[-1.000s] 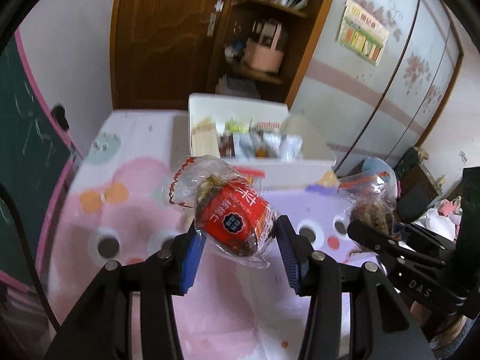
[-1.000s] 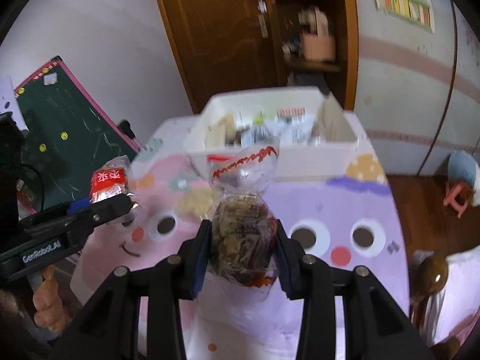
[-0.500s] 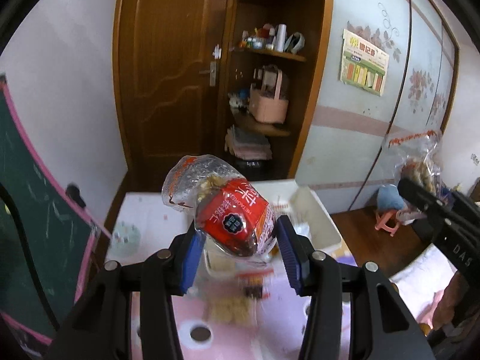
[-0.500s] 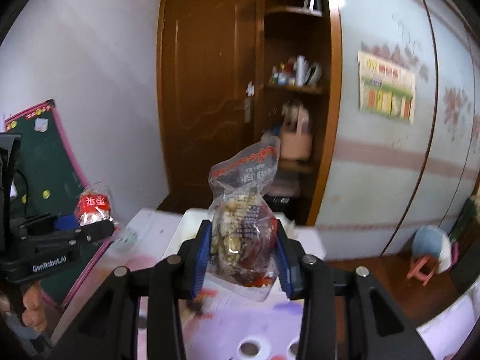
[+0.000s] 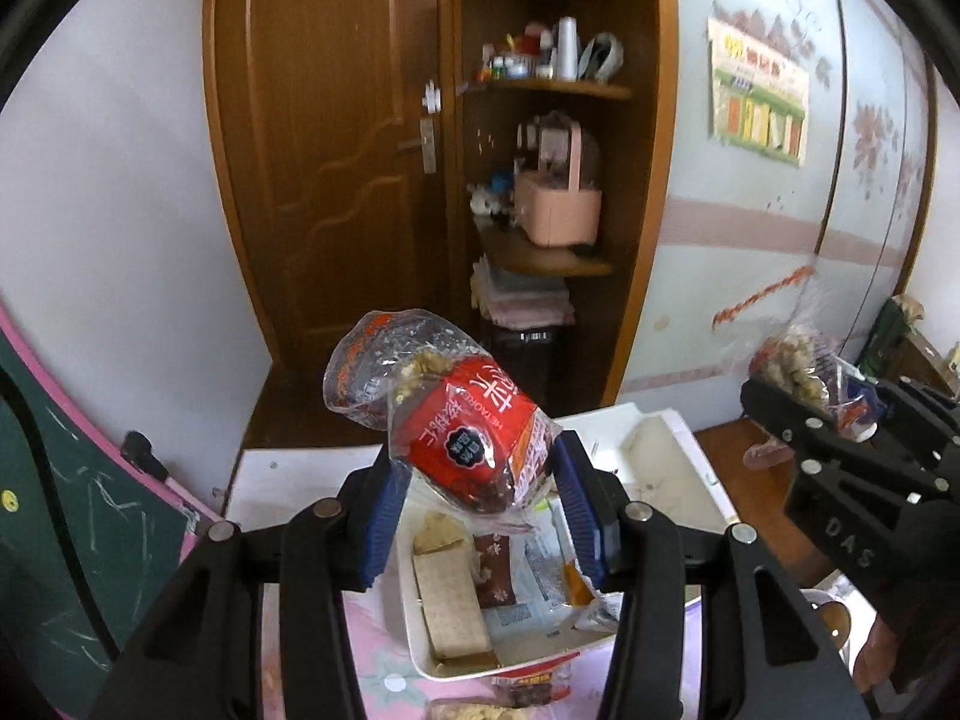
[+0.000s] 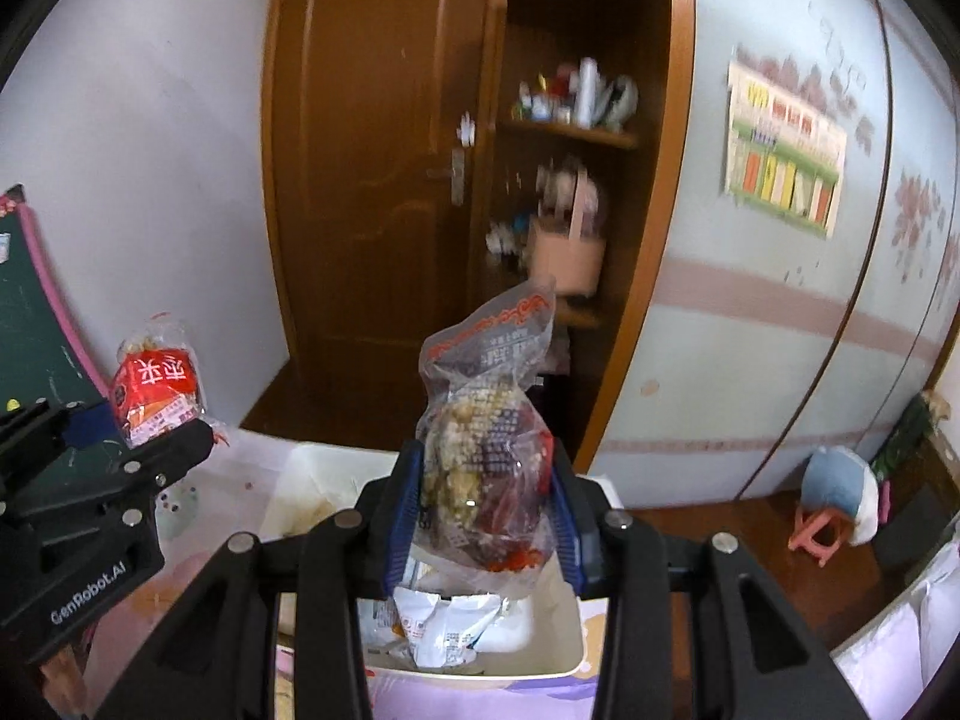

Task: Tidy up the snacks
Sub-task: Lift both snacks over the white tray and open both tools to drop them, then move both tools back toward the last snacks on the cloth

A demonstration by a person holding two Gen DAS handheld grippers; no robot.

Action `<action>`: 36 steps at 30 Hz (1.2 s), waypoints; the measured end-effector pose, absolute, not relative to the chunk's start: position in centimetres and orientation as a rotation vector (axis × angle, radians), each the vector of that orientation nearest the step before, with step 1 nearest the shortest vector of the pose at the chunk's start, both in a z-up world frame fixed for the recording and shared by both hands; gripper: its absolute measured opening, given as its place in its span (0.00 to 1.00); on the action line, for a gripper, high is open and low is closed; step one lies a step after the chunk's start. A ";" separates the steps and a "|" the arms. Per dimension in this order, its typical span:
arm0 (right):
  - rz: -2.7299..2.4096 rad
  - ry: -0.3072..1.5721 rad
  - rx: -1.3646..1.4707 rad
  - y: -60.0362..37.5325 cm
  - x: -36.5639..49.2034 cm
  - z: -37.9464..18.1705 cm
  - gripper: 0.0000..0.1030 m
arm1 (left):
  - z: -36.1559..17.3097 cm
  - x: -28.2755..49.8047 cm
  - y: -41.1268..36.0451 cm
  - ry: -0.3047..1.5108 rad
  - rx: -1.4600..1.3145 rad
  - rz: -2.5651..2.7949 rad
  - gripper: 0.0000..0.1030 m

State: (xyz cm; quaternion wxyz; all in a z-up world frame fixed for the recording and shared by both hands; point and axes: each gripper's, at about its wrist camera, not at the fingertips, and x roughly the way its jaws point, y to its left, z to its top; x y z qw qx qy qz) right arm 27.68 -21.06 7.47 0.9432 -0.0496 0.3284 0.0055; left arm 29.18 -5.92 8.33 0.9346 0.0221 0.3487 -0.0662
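Carry step: left gripper clamped on red bag, right gripper on clear bag, above bin. Next: lowering, then release.

Red label with white characters on a clear snack bag, its top edge printed orange-red, at the centre of the left wrist view; blue pads on the black left gripper. At 6 o'clock a white bin with tan and brown packets, on a pink cloth. In the right wrist view a clear bag of pale and dark red pieces with an orange-red printed strip, in the black right gripper. Brown wooden door at 12 o'clock; green board edged pink at 9 o'clock; pale wall with a pink stripe at 3 o'clock
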 end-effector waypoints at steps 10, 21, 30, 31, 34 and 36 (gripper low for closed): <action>0.012 0.850 -0.062 -21.0 32.1 0.7 0.46 | 0.9 34.3 -5.7 0.877 0.043 -0.087 0.77; 0.054 0.831 -0.063 -21.7 28.6 0.9 0.52 | 0.4 31.3 -2.2 0.905 0.003 -0.083 0.81; 0.084 0.824 -0.054 -21.7 22.5 2.8 0.52 | 3.3 25.3 0.2 0.881 -0.013 -0.103 0.81; 0.085 0.817 -0.057 -21.7 21.9 3.0 0.52 | 3.6 24.7 0.3 0.875 -0.008 -0.106 0.81; 0.086 0.798 -0.058 -21.6 19.5 4.1 0.52 | 5.0 22.0 0.5 0.849 0.013 -0.129 0.81; 0.090 0.788 -0.046 -21.5 18.3 4.6 0.52 | 5.7 20.5 0.4 0.837 0.028 -0.141 0.82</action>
